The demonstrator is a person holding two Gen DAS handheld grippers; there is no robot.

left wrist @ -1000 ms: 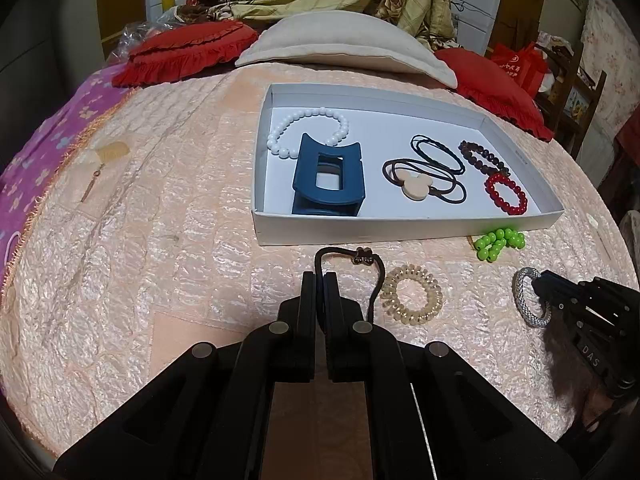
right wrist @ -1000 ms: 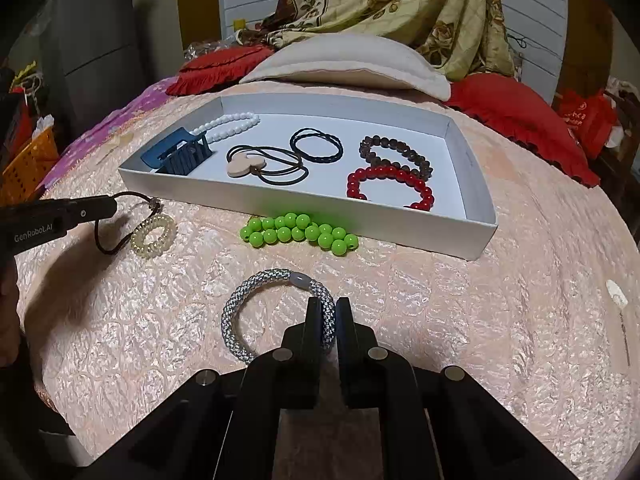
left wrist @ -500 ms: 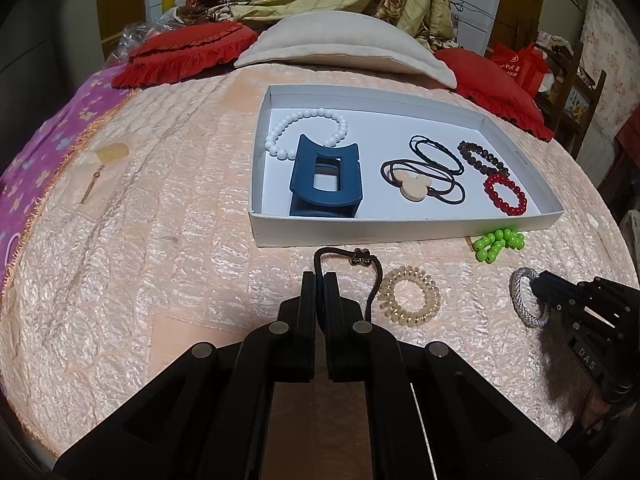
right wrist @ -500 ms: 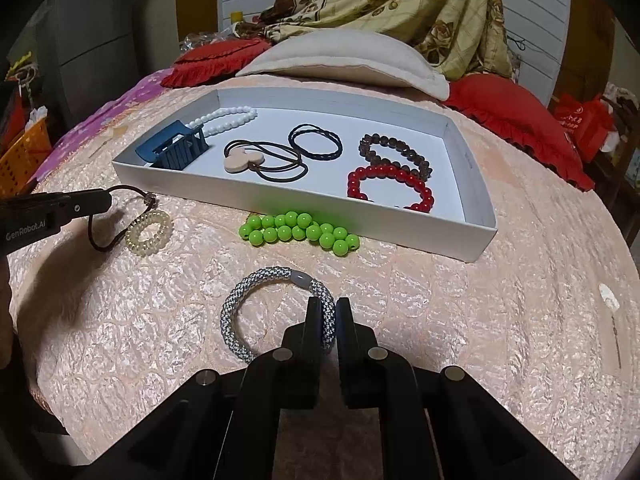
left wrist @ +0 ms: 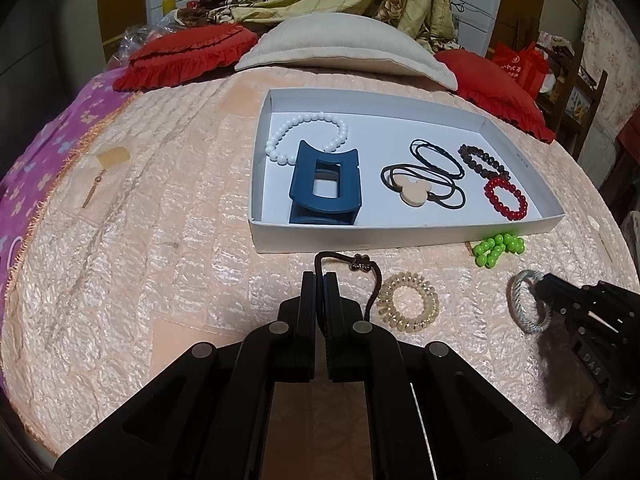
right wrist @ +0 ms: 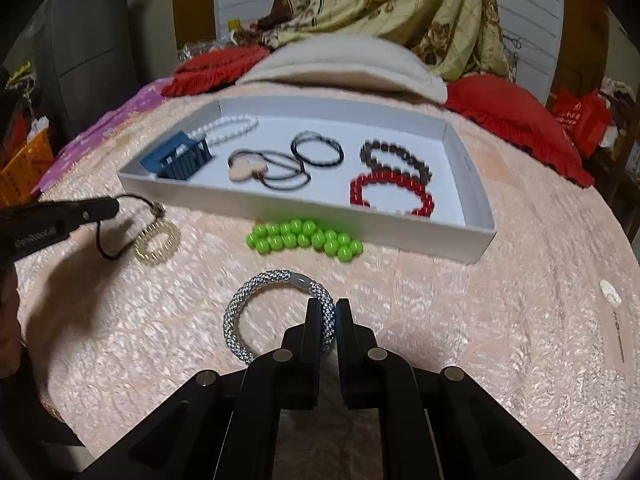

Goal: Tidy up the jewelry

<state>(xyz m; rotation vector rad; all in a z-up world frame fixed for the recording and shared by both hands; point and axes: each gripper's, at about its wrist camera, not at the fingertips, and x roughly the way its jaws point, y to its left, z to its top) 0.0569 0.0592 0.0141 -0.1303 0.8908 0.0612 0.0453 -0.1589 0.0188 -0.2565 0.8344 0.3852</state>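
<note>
White shallow cardboard tray [left wrist: 400, 236] on the peach quilt holds a navy plastic claw clip [left wrist: 326, 184], white bead bracelet [left wrist: 304, 132], black elastic ties with a beige mouse-shaped charm [left wrist: 416, 190], dark brown bead bracelet [left wrist: 482, 160] and red bead bracelet [left wrist: 506, 198]. Just outside the tray's front wall: green bead bracelet [right wrist: 304, 238], amber spiral coil tie [left wrist: 408, 302]. Left gripper [left wrist: 320, 280] pinched closed on a thin dark cord tie [left wrist: 344, 264]. Right gripper [right wrist: 328, 312] clamped on a grey-white braided rope bracelet [right wrist: 264, 300], in front of the tray.

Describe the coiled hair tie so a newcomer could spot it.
Start at the white cardboard tray on the peach quilt. Just before its near wall lies a translucent golden spiral coil hair tie, beside a thin black cord tie; only it is coiled.
</note>
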